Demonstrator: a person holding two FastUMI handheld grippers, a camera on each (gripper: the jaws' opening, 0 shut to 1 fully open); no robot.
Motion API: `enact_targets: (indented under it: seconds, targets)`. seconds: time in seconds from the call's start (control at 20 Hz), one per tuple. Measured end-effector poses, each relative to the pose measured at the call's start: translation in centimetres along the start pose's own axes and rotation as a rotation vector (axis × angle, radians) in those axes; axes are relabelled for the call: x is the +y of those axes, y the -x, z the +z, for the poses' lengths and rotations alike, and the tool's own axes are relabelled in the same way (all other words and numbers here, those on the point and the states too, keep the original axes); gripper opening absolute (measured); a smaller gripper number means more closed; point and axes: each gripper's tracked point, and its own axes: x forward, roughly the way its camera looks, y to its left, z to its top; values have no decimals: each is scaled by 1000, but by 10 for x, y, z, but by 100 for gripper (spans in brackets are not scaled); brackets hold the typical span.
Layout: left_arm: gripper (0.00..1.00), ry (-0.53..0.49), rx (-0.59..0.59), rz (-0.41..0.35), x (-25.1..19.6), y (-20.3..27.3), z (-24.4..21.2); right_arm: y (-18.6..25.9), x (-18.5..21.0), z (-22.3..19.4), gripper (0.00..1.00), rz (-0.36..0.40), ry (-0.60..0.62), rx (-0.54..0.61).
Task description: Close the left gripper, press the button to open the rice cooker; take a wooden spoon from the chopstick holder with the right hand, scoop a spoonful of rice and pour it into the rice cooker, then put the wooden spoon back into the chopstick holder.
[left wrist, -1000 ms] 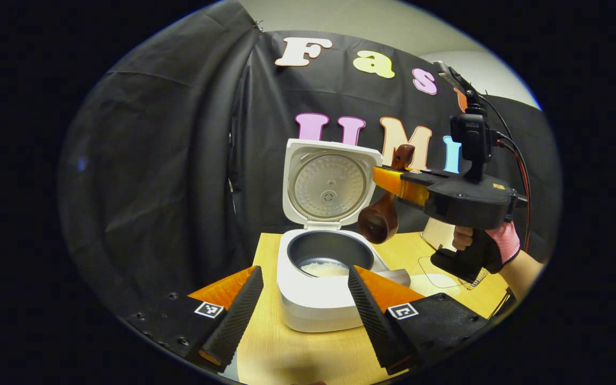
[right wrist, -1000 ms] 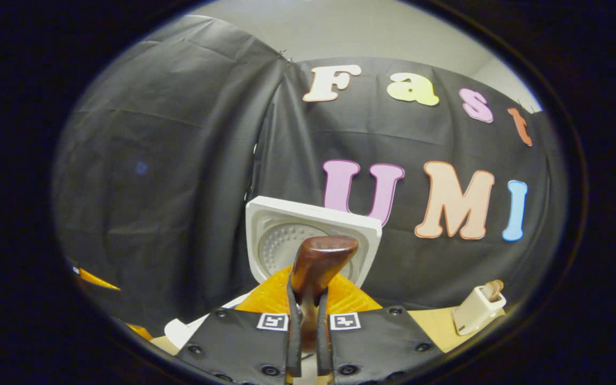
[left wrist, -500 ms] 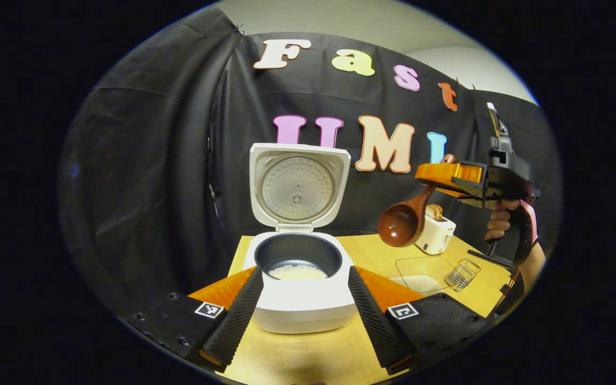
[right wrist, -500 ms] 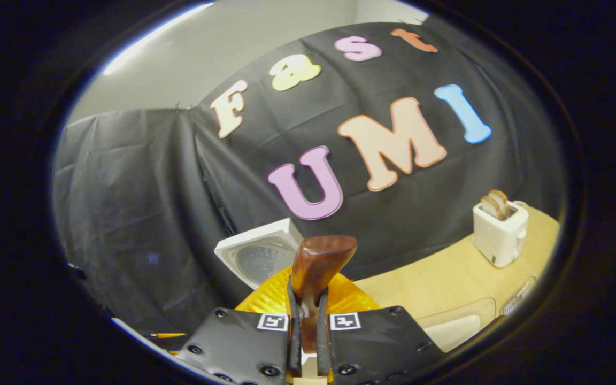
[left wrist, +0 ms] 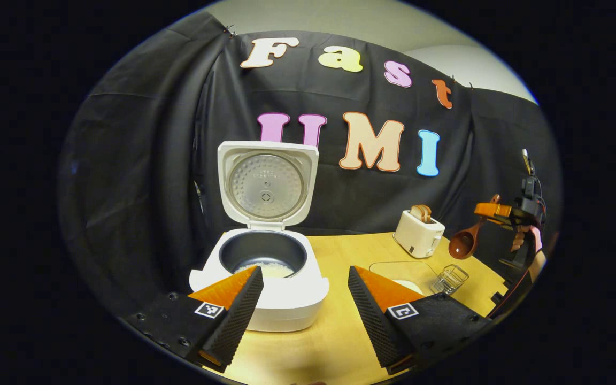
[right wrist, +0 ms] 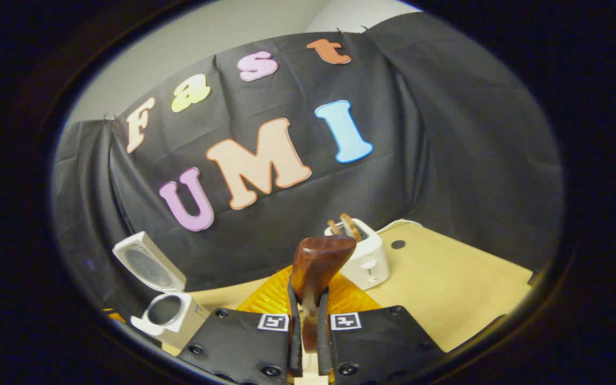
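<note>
In the right gripper view, the right gripper point(right wrist: 308, 342) has its two fingers pressed tight on the handle of the wooden spoon point(right wrist: 316, 267), whose rounded end sticks up just past the fingers. Beyond it a white toaster point(right wrist: 364, 262) with two slices in its slots stands on the pale wooden counter point(right wrist: 463, 289), and the rice cooker point(right wrist: 166, 313) sits far off at the lower left with its lid up.

In the left gripper view, the left gripper point(left wrist: 302, 310) holds its fingers wide apart with nothing between them, hovering low over the counter point(left wrist: 335, 331). Just beyond the fingers stands the rice cooker point(left wrist: 265, 267), lid raised upright, with a layer of white rice point(left wrist: 276, 269) in the bottom of its dark inner pot. Farther right are the toaster point(left wrist: 417, 235), a clear tray holding rice point(left wrist: 401, 270) and, next to it, a small wire chopstick holder point(left wrist: 449, 278). At the far right edge a hand point(left wrist: 522, 240) holds the right gripper point(left wrist: 492, 210) in the air, well apart from the cooker; the wooden spoon point(left wrist: 463, 243) hangs from it, bowl down and above the holder.
</note>
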Motion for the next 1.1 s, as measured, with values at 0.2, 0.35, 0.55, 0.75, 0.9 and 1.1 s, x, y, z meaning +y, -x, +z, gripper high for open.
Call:
enact_targets:
  seconds: [0.2,0.35,0.55,0.75,0.9,1.1]
  targets:
    - [95,-31,-4,31,-8,-2,2,-12,-37,-25,12,-64,145,29]
    - [95,-27,-2,46,-12,-4,2,-20,-47,-48,12,-77,235,52]
    - [95,-22,11,63,-10,-2,-2,-26,-53,-82,14,-72,265,113]
    - [95,-32,11,70,-7,1,-1,-20,-57,-99,20,-74,240,157]
    - [95,-27,7,71,-4,3,-1,-17,-59,-90,43,-81,183,141]
    - [95,-2,-8,56,-2,2,3,-1,-60,-65,75,-93,142,108]
